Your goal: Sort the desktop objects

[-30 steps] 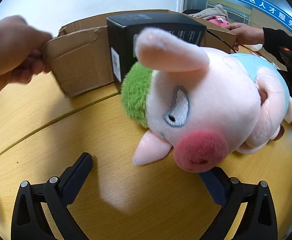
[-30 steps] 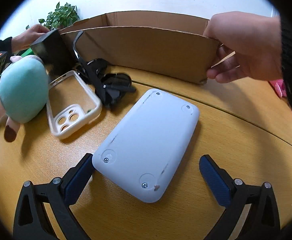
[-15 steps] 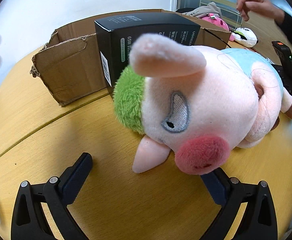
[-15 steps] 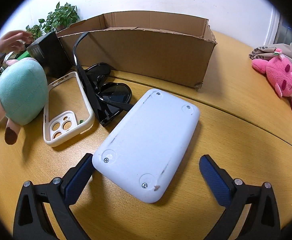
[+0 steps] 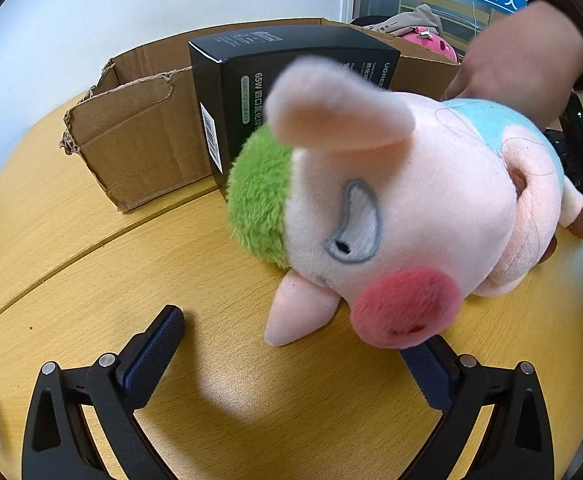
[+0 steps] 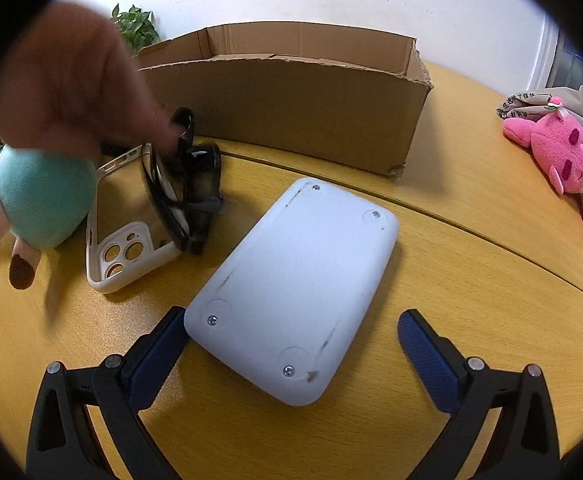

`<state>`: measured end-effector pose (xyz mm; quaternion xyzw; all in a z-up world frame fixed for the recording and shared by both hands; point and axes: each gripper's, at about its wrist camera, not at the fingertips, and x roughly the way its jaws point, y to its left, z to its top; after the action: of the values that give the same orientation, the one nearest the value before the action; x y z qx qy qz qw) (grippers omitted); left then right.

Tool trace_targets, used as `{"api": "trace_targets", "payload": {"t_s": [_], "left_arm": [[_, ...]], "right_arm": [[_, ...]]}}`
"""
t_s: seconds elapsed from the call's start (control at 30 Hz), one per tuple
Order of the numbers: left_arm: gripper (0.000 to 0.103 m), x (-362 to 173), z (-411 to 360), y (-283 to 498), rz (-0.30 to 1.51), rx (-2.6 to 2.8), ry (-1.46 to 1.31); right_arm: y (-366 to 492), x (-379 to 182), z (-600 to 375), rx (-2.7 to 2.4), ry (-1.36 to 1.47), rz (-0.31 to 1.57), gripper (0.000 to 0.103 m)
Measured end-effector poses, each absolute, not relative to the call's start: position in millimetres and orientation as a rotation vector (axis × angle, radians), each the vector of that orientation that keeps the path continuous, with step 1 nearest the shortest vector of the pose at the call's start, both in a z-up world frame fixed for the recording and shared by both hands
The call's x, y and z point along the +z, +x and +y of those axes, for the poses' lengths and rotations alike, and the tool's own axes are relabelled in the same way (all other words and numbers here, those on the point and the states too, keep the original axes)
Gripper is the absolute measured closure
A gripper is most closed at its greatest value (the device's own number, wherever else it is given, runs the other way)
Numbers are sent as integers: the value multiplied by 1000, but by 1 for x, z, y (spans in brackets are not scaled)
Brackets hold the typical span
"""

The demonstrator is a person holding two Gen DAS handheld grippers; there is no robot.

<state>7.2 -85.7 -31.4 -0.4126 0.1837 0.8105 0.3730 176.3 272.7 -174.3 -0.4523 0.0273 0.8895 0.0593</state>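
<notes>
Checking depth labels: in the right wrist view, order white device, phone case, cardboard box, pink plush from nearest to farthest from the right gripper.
From the right gripper:
1. White device, lying between the open fingers.
2. Phone case, ahead to the left, sunglasses resting on its edge.
3. Cardboard box, straight ahead, behind both.
4. Pink plush, far right table edge.

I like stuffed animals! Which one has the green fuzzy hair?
The pig plush lying right before the left gripper. It has green hair and a blue body; the other plush, far off, is pink all over.
</notes>
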Motion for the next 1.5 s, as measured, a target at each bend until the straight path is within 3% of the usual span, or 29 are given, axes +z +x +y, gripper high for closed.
{"api": "trace_targets", "payload": {"t_s": [0.73,1.0,1.3,1.5], "left_arm": [[0,-35,-93,12,463,2103,-1067],[0,-31,-122,35,382,2352,-1110],[0,37,-161,70,-80,2536,-984],[0,49,-129,86,-90,2458,-964]], "right_arm": [[176,-174,274,2704,-1375,75,0],[176,-173,275,2705,-1375,81,0],[170,-172,269,2611,-1342,161,0],[202,-178,256,2498,-1336,287,1]]}}
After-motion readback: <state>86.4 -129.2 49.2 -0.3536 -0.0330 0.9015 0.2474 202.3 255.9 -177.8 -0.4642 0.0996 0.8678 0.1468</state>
